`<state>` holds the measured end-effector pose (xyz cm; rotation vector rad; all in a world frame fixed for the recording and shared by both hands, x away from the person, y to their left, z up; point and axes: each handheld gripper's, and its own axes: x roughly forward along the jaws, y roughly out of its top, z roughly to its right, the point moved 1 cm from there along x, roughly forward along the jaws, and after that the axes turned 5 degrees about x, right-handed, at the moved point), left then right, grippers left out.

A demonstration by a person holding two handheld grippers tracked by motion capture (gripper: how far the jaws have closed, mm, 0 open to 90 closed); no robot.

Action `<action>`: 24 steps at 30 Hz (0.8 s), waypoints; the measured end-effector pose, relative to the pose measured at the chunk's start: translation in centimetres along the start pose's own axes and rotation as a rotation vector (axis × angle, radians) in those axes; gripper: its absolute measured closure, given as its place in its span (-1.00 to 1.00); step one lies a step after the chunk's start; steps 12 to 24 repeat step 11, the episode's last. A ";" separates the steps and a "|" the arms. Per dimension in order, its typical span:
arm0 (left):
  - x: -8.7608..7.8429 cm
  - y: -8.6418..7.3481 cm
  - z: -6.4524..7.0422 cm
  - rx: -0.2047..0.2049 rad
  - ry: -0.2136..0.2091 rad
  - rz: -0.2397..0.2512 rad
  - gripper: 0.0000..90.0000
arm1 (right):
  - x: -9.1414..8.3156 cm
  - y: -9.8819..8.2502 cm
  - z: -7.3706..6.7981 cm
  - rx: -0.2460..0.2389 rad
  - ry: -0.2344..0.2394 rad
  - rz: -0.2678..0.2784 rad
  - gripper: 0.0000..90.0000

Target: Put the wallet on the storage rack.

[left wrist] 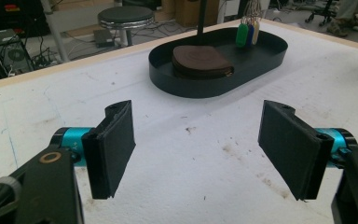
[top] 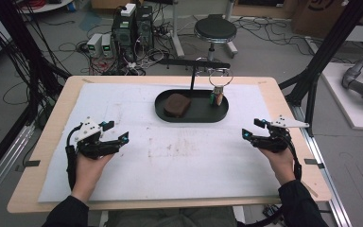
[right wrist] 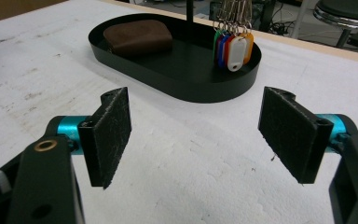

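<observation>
We record the bench [top: 52,156] as the largest item, a light wooden top covered by a stained white sheet [top: 170,156]. Toward its far middle sits a black oval tray [top: 191,114], and a thin black stand [top: 192,75] rises from the tray's far side. Inside the tray, at its left in the high view, lies a brown leather pouch [top: 177,104]. At the tray's right hangs a bunch of coloured key tags [top: 217,97] on metal rings; in the right gripper view we count green, blue, red, white and orange tags [right wrist: 233,49], their lower ends close to the tray floor; we cannot tell whether they touch it.

The left hand-held gripper [top: 116,134] is at the near left of the sheet, well apart from the tray, jaws spread wide with nothing between them; the left gripper view confirms only bare sheet between its pads [left wrist: 114,149]. The right hand-held gripper [top: 254,129] is at the near right, likewise spread wide and empty, its pads [right wrist: 112,135] framing bare sheet, with the tray ahead.
</observation>
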<state>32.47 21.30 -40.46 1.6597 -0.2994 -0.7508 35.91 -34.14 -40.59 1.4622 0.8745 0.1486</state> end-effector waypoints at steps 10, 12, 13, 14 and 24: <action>0.4 -0.2 -0.2 -0.012 -0.008 -0.009 -0.40 | 0.0 -0.1 0.0 -0.006 -0.003 -0.005 -0.42; 0.4 -0.3 -0.3 -0.015 -0.008 -0.011 -0.40 | 0.0 -0.1 0.0 -0.006 -0.004 -0.006 -0.42; 0.4 -0.3 -0.3 -0.015 -0.008 -0.011 -0.40 | 0.0 -0.1 0.0 -0.006 -0.004 -0.006 -0.42; 0.4 -0.3 -0.3 -0.015 -0.008 -0.011 -0.40 | 0.0 -0.1 0.0 -0.006 -0.004 -0.006 -0.42; 0.4 -0.3 -0.3 -0.015 -0.008 -0.011 -0.40 | 0.0 -0.1 0.0 -0.006 -0.004 -0.006 -0.42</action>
